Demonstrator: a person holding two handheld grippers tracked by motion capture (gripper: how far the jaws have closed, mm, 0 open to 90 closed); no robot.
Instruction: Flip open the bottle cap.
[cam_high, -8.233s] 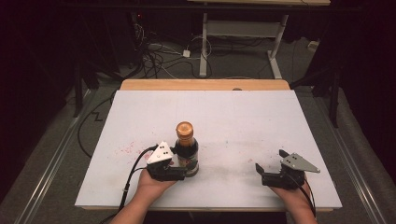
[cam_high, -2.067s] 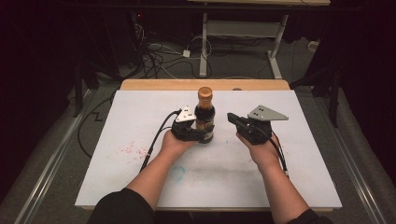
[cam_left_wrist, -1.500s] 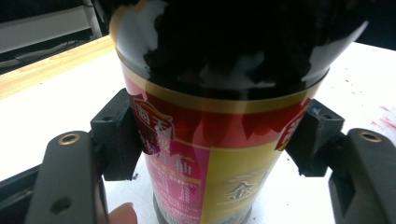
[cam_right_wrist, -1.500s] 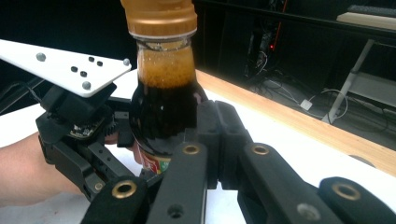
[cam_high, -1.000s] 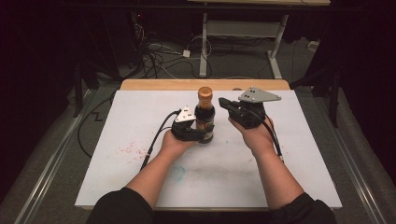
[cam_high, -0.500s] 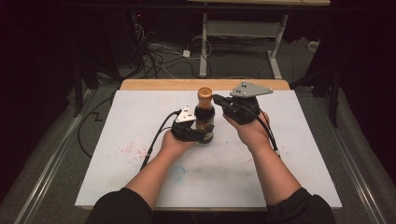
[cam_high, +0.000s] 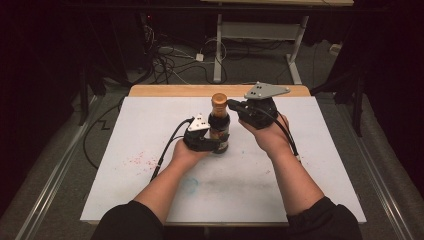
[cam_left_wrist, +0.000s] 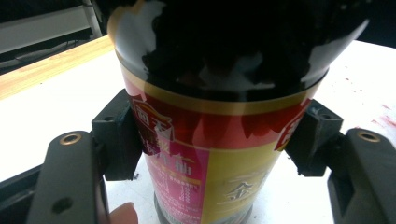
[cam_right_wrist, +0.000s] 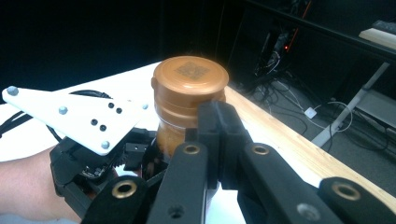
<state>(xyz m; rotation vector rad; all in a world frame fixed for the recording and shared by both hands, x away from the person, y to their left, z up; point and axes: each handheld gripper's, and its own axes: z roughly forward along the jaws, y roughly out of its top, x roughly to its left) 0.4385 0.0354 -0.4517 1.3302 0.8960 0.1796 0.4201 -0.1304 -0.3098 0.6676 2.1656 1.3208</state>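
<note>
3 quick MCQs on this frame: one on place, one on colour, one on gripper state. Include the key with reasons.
1. Where does the left gripper sit on the bottle?
A. on the cap
B. around the lower body
C. lying beside it, apart

2. What colour is the bottle's cap?
A. orange-brown
B. green
C. white

3. How do the right gripper's jaws stand?
A. wide open around the cap
B. shut together, by the bottle's neck
C. clamped on the table edge

Key:
1 B: the left gripper view has both pads against the label.
2 A: the right gripper view shows the cap close up.
3 B: its own view shows the pads meeting with nothing between them.
</note>
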